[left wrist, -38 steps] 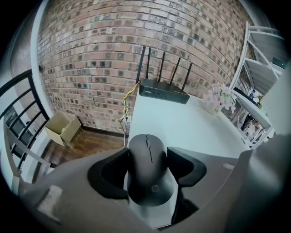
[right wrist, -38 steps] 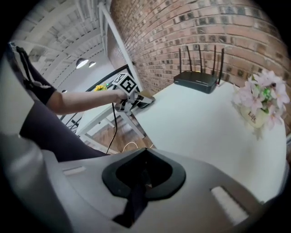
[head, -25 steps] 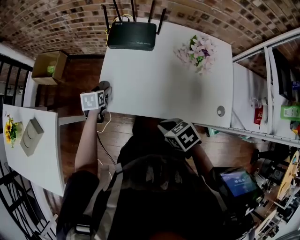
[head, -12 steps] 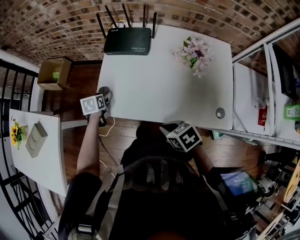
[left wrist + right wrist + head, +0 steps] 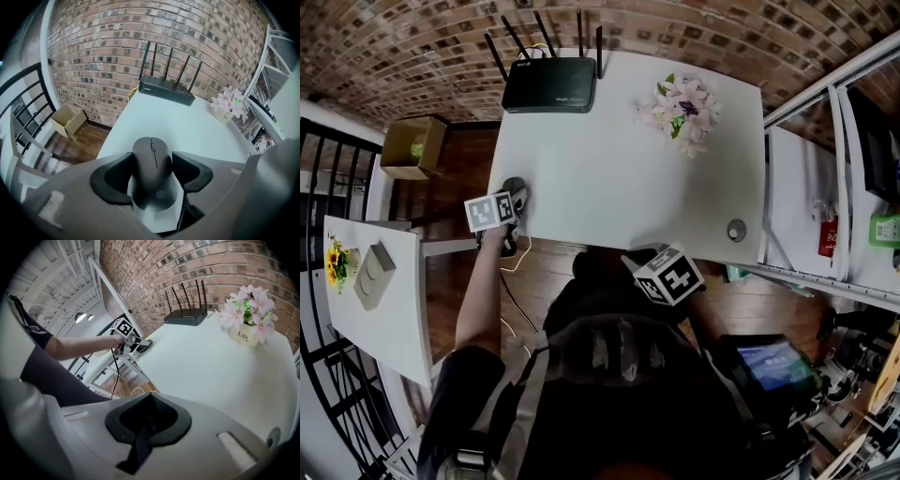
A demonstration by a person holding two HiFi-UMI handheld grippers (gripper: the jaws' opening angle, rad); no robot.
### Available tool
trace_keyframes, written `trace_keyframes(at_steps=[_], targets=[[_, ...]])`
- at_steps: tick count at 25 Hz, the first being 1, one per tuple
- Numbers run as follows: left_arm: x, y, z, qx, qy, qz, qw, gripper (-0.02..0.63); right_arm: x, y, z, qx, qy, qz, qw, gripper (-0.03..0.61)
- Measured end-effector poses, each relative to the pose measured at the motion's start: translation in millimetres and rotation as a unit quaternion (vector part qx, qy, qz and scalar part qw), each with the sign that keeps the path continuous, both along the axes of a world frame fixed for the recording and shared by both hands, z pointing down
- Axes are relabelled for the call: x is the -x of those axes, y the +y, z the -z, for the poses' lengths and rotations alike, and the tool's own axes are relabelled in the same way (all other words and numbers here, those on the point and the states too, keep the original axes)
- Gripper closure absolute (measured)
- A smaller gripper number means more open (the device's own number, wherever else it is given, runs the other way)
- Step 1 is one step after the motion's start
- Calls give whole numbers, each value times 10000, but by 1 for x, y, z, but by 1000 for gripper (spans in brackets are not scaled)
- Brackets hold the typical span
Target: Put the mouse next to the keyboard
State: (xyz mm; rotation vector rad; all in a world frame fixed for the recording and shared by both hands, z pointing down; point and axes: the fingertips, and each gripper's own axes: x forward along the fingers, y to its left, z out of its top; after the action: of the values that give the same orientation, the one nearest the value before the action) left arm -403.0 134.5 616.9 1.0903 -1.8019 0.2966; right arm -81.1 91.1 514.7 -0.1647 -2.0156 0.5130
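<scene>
A black mouse sits between the jaws of my left gripper, which is shut on its sides. In the head view the left gripper holds the mouse at the left edge of the white table. The right gripper view shows that same left gripper at the table's far left edge. My right gripper is shut with nothing in it. It hangs by the table's front edge, close to the person's body. No keyboard shows in any view.
A black router with several antennas stands at the table's back left, and a pot of pink flowers at the back right. A round grommet sits front right. A cardboard box and a side table stand to the left.
The head view has drifted slightly. The left gripper stays at the table's left edge with the mouse in it, and the right gripper has barely moved.
</scene>
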Motion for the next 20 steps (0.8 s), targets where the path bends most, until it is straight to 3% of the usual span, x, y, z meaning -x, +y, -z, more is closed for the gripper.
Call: trace_keyframes(at_steps=[20], targets=[[-38, -24, 3, 33, -22, -147, 9999, 337, -29, -25, 4, -52, -98, -58, 9999, 572]])
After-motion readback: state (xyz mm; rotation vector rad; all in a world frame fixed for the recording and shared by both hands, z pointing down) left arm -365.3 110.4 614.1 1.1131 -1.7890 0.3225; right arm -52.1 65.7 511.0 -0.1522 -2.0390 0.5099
